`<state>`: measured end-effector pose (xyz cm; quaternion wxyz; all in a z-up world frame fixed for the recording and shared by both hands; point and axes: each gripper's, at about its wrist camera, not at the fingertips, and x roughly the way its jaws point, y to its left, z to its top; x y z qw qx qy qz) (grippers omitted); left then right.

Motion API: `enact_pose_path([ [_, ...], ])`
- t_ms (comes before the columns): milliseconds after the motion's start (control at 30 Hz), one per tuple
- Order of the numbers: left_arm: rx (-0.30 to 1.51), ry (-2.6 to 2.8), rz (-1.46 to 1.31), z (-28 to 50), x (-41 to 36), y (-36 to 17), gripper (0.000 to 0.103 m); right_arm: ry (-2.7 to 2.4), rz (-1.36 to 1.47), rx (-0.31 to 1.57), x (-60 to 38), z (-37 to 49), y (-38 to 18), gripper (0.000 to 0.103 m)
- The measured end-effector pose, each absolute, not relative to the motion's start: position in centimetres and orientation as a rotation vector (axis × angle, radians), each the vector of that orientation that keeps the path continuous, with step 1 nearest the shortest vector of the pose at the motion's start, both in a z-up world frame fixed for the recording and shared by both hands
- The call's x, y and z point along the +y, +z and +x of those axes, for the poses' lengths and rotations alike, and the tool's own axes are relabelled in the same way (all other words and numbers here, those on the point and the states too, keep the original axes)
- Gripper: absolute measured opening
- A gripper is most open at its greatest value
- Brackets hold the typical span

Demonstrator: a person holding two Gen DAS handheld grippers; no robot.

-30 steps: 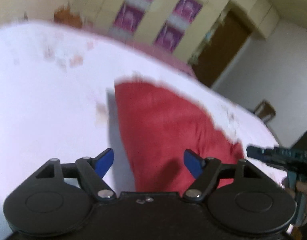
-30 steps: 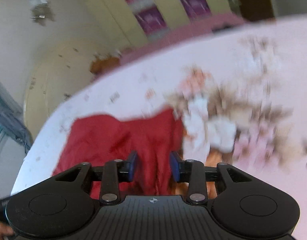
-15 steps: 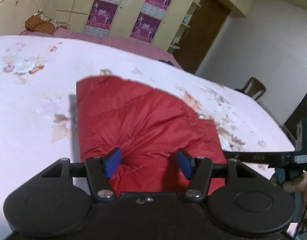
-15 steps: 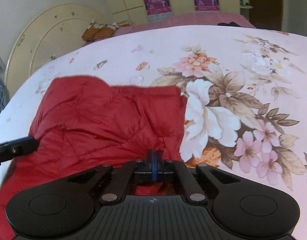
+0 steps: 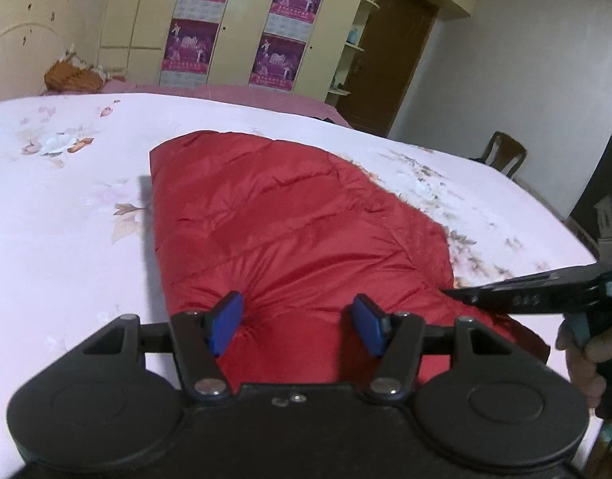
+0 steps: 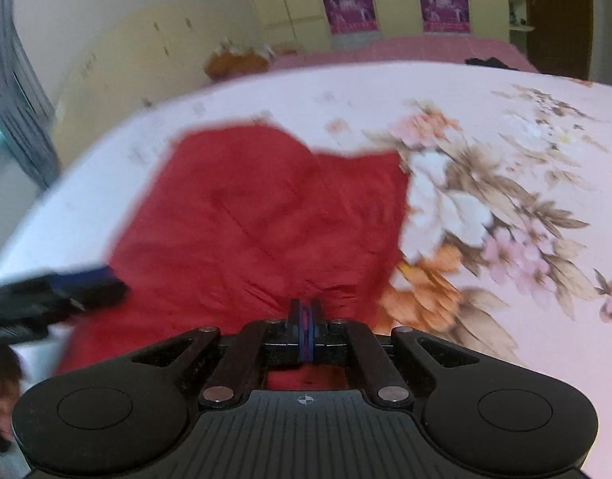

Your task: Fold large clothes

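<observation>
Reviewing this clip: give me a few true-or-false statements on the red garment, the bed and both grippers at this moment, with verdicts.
1. The red padded garment lies on a floral bedsheet. True.
2. The left gripper is clamped shut. False: its blue pads stand apart, with red fabric bulging between them.
3. The right gripper has its pads together at the garment's near edge. True; a thin strip of fabric seems pinched, though the view is blurred.
4. The garment hangs in the air above the bed. False: it rests on the sheet.
5. A wooden chair stands beyond the bed's far side. True.
</observation>
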<state>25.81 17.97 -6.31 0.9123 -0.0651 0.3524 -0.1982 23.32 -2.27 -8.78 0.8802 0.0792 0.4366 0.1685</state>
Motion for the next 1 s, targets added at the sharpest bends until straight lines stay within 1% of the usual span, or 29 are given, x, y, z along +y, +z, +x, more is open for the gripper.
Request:
enact_pose_path([
  [67,0.732,-0.388,-0.126,25.8,17.5,-6.3,0.059,0.352,0.2,0.929,-2.6,23.8,-9.3,0.0],
  [100,0.734,-0.381,-0.128,25.8,17.6,-5.8,0.057,0.35,0.204,0.925,-2.7,23.8,-8.9,0.0],
  [200,0.701,-0.393,-0.181,23.9,18.6,-3.9,0.052,0.383,0.232,0.848,-3.6,21.9,-6.2,0.0],
  [267,0.683,-0.413,-0.176,22.0,18.7,-3.0,0.051,0.441,0.245,0.809,-4.3,20.2,-4.5,0.0],
  [300,0.689,-0.419,-0.164,21.1,18.5,-2.8,0.049,0.472,0.254,0.795,-4.6,19.5,-4.0,0.0],
  [400,0.717,-0.423,-0.137,19.0,17.7,-3.1,0.049,0.54,0.248,0.78,-4.6,17.0,-3.3,0.0],
  [633,0.727,-0.362,-0.077,17.0,16.1,-5.1,0.049,0.534,0.187,0.875,-3.2,15.6,-7.2,0.0],
  [1000,0.713,-0.365,-0.069,17.3,16.4,-7.0,0.049,0.517,0.18,0.908,-2.4,16.3,-9.5,0.0],
])
